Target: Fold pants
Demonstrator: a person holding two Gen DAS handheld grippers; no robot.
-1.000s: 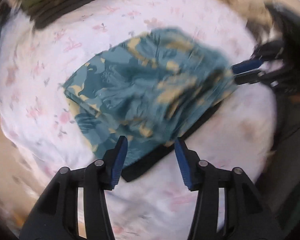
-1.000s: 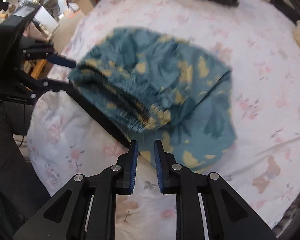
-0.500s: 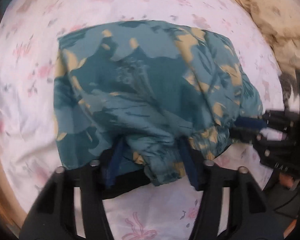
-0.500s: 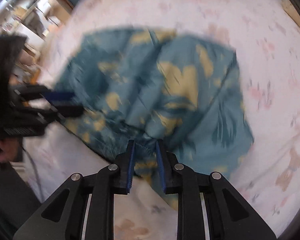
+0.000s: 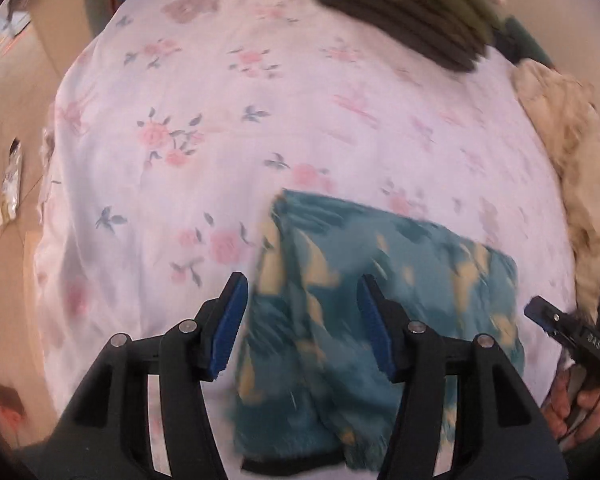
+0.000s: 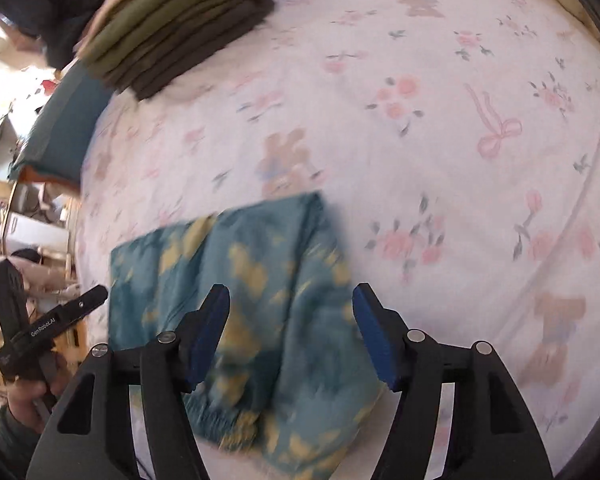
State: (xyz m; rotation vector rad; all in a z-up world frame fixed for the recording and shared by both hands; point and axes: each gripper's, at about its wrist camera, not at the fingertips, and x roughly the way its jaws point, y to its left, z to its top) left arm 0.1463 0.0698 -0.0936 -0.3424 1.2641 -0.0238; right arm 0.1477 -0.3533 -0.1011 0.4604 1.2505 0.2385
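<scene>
The teal pants with yellow leaf print (image 5: pixel 380 300) lie folded into a compact rectangle on the floral bed sheet (image 5: pixel 220 120). They also show in the right wrist view (image 6: pixel 252 300). My left gripper (image 5: pixel 302 312) is open and empty, its fingers wide apart over the near left part of the pants. My right gripper (image 6: pixel 290 324) is open and empty over the near edge of the pants. Each gripper shows at the edge of the other's view: the right one (image 5: pixel 556 324), the left one (image 6: pixel 56 320).
A stack of folded olive and brown garments (image 6: pixel 172 24) lies at the far side of the bed, also in the left wrist view (image 5: pixel 404 12). A crumpled beige blanket (image 5: pixel 572 152) lies at the right. The floor and furniture (image 6: pixel 28 200) lie past the bed's left edge.
The right gripper went from shut on the pants' waistband to wide open. Both grippers have let the pants drop into a fold and drawn back. The left stayed open.
</scene>
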